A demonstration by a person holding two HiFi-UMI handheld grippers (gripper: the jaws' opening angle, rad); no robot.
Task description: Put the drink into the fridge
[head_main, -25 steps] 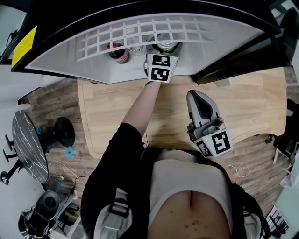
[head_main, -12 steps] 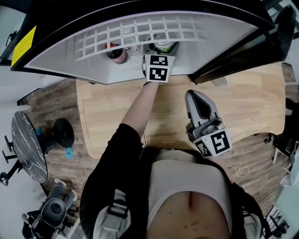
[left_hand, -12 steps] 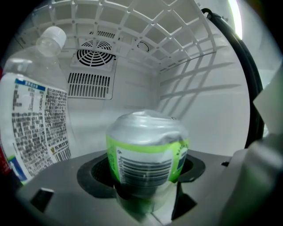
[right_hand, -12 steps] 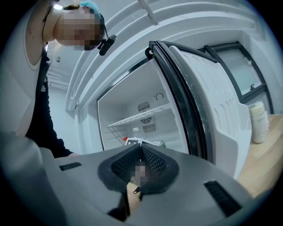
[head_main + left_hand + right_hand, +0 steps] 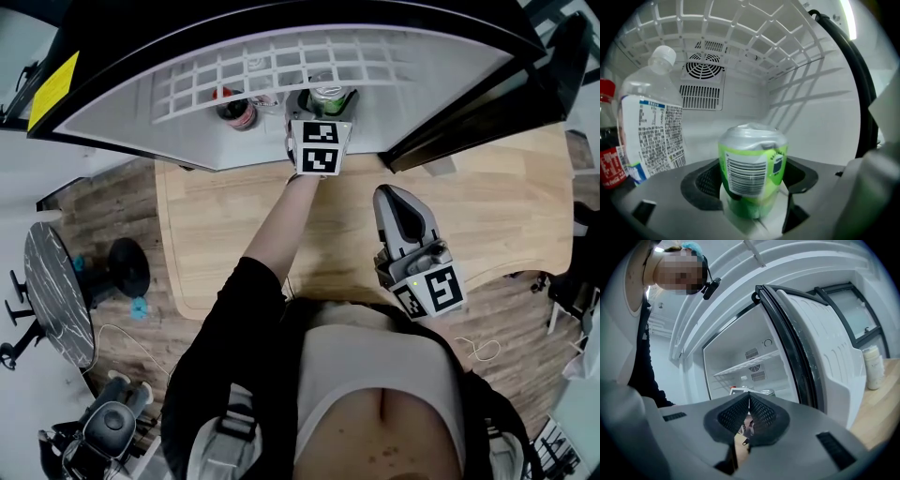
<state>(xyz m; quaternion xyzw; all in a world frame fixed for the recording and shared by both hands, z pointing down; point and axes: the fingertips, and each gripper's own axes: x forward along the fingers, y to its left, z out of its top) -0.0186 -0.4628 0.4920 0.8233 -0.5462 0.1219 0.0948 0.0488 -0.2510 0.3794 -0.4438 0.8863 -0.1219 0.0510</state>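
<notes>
The green can (image 5: pixel 751 159) stands upright inside the fridge (image 5: pixel 811 122), pinched at its sides by the jaws of the left gripper (image 5: pixel 751 180). We judge that this hold keeps it level for setting down under the wire shelf (image 5: pixel 740 42) at twelve o'clock. A clear bottle (image 5: pixel 649 126) at ten o'clock and a red-capped bottle (image 5: pixel 607 145) at nine o'clock fill the left, so we read the can's spot as the free space. The right gripper (image 5: pixel 747 404), jaws pressed together on nothing, hangs outside over the wooden table (image 5: pixel 506 206), since one gripper suffices.
</notes>
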